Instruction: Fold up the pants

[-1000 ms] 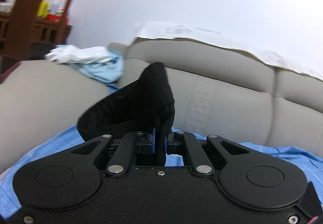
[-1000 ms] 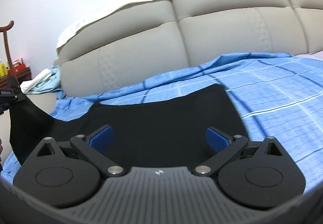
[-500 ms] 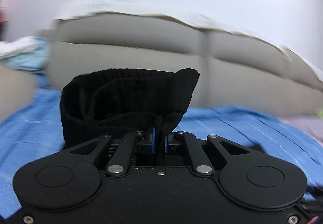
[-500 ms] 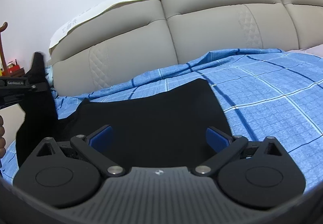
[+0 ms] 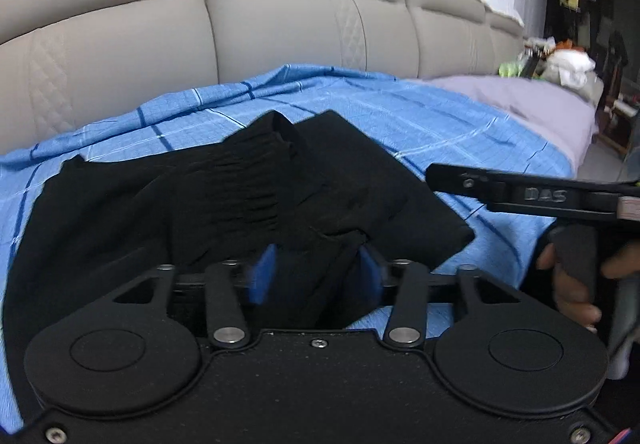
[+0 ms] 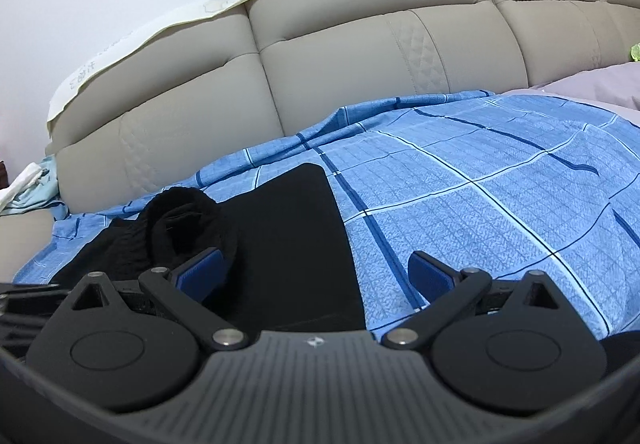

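One pair of black fabric pants [image 5: 224, 200] lies on the blue checked bedsheet [image 5: 420, 124], bunched and creased at the ribbed waistband. The left gripper [image 5: 316, 276] has its blue pads parted, with loose cloth between them. The right gripper [image 5: 520, 194] shows at the right edge.

One flat black panel of the pants [image 6: 292, 244] fills the right wrist view; the right gripper [image 6: 316, 276] is spread wide and holds nothing.

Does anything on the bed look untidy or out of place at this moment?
Yes. The waistband end of the black pants lies bunched in a lump on top of the flat part, not laid smooth. It sits just ahead of the left tongs, whose pads stand apart. The blue checked sheet looks normal.
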